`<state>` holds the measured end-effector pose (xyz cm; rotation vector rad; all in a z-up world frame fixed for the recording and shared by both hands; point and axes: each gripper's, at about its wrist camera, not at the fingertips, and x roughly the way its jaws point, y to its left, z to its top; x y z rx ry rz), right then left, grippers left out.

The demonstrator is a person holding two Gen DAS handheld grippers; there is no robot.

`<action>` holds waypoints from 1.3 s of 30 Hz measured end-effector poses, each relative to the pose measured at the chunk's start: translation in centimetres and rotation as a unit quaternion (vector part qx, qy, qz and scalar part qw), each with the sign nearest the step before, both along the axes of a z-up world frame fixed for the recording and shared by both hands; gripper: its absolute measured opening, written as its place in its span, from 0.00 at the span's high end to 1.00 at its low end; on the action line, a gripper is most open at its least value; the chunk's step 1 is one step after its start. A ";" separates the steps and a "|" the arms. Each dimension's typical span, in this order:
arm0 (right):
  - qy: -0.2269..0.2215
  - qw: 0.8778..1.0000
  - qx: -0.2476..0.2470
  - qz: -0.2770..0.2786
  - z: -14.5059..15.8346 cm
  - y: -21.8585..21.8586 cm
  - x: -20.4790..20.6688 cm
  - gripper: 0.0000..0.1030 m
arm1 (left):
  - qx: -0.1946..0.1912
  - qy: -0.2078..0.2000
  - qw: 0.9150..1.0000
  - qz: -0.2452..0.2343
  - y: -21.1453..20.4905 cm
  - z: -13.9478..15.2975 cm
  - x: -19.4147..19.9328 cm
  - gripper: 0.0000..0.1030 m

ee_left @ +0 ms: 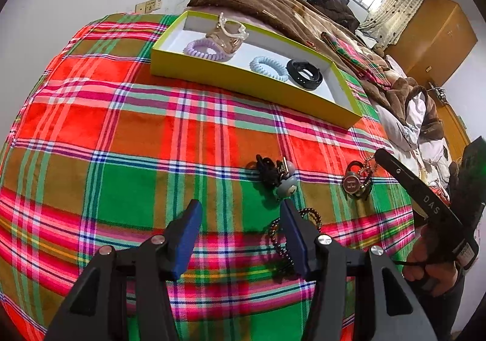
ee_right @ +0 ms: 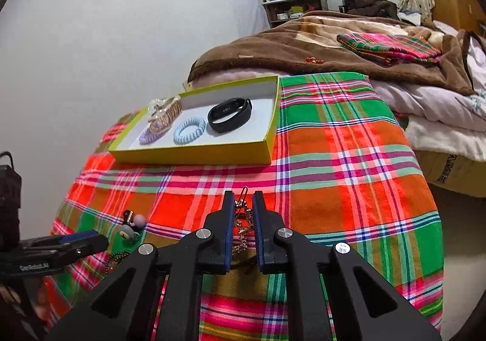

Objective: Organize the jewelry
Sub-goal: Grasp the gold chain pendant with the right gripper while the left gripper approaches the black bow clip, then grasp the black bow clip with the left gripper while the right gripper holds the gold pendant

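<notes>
A yellow box on the plaid cloth holds a purple coil tie, a blue coil tie, a black band and a gold-and-clear bracelet. My left gripper is open above the cloth, with a dark bead bracelet by its right finger. A black hair tie with grey charms lies ahead of it. My right gripper is closed on a gold chain piece. In the left view the chain hangs by a round watch-like piece.
A brown blanket and a folded plaid cloth lie behind the box. White bedding is piled at the right. A shelf stands against the far wall.
</notes>
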<state>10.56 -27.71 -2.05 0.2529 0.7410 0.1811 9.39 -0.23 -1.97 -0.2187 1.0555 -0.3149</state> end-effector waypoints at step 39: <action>-0.036 0.998 0.056 -0.016 1.6 -2.7 -1.8 0.88 | 0.104 -0.027 0.994 -0.030 -6.2 -0.3 2.0 0.57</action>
